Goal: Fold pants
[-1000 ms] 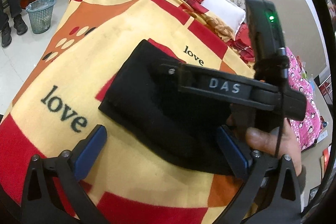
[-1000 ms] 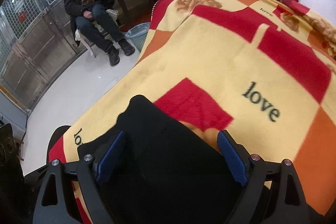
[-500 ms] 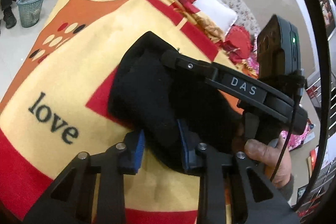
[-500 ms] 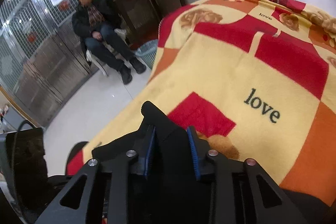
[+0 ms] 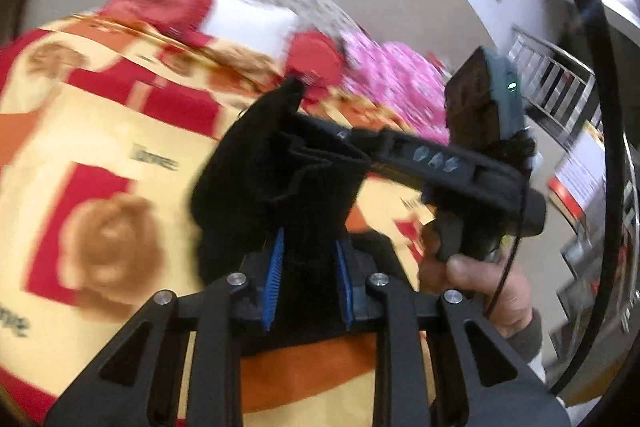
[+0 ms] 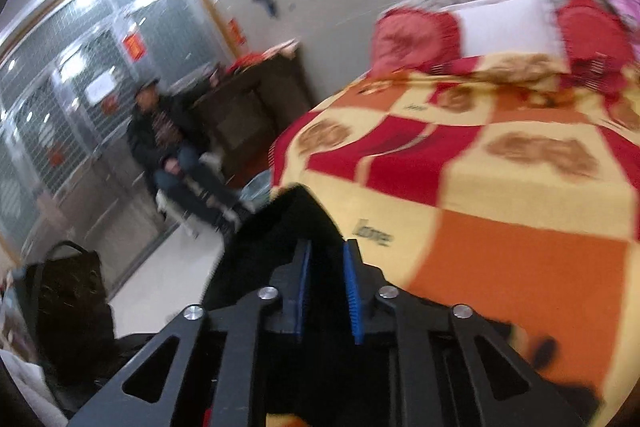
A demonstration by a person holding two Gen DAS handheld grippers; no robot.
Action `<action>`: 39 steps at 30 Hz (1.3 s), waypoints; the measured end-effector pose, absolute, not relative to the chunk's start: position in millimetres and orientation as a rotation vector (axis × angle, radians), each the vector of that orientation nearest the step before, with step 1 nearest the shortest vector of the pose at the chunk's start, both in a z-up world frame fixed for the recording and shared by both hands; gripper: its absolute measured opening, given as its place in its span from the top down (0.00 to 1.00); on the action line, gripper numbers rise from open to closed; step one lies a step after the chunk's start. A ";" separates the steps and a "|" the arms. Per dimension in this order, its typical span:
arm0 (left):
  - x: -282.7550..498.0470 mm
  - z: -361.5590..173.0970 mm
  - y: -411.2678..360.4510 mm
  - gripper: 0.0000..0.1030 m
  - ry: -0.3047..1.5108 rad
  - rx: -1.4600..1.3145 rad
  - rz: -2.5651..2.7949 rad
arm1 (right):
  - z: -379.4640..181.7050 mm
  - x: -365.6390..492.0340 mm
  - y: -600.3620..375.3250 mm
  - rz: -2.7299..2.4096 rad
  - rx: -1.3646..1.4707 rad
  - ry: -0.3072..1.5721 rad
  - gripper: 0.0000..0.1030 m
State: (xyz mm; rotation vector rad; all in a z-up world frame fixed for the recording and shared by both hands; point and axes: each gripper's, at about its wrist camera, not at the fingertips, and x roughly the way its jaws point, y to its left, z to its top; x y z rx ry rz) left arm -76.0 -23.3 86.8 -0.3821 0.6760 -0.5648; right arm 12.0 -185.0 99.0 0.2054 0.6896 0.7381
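The black pants [image 5: 272, 163] hang bunched above the red, yellow and orange "love" blanket [image 5: 100, 131] on the bed. My left gripper [image 5: 308, 251] is closing, and its blue pads pinch a fold of the black cloth. In the left wrist view the other gripper reaches in from the right, gripped by a hand [image 5: 472, 275], with its tips buried in the same cloth. In the right wrist view my right gripper [image 6: 326, 255] is also closing, with a peak of the pants [image 6: 296, 219] pressed between its blue pads above the blanket [image 6: 500, 187]. Both views are blurred.
Red and white pillows [image 6: 504, 23] lie at the head of the bed, with pink bedding [image 5: 392, 79] beyond. A person [image 6: 168, 139] sits beside a dark cabinet left of the bed, near a basket [image 6: 256, 187]. A black bag [image 6: 68, 299] stands on the floor.
Both grippers went from wide open over the flat pants to closed on the cloth. They have since lifted it off the blanket and swung toward the pillows.
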 end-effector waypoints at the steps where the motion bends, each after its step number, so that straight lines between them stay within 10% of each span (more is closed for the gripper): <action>1: -71.5 79.6 -37.2 0.79 0.701 -0.373 -0.593 | 97.6 8.8 -199.3 0.709 0.223 0.690 0.82; 4: -60.4 59.6 -61.7 0.79 0.784 -0.365 -0.642 | 82.0 -3.7 -248.8 0.567 0.297 0.718 0.73; 8: -51.8 41.8 -73.7 0.79 0.837 -0.355 -0.662 | 57.1 -10.7 -286.4 0.533 0.453 0.767 0.24; 21: -72.0 49.9 -61.7 0.75 0.863 -0.281 -0.748 | 17.6 4.0 -261.6 0.609 0.558 0.832 0.14; 24: -80.5 57.8 -38.7 0.64 0.822 -0.247 -0.687 | 19.4 -1.4 -252.5 0.599 0.484 0.818 0.28; 26: -80.7 61.9 -23.8 0.57 0.789 -0.246 -0.628 | 19.9 -5.3 -242.8 0.610 0.445 0.810 0.63; 29: -70.6 63.2 -11.0 0.57 0.774 -0.278 -0.560 | 16.7 -11.1 -234.3 0.609 0.404 0.800 0.81; 39: -52.9 74.1 -38.4 0.42 0.741 -0.311 -0.589 | 59.7 -62.6 -303.2 0.505 0.413 0.645 0.85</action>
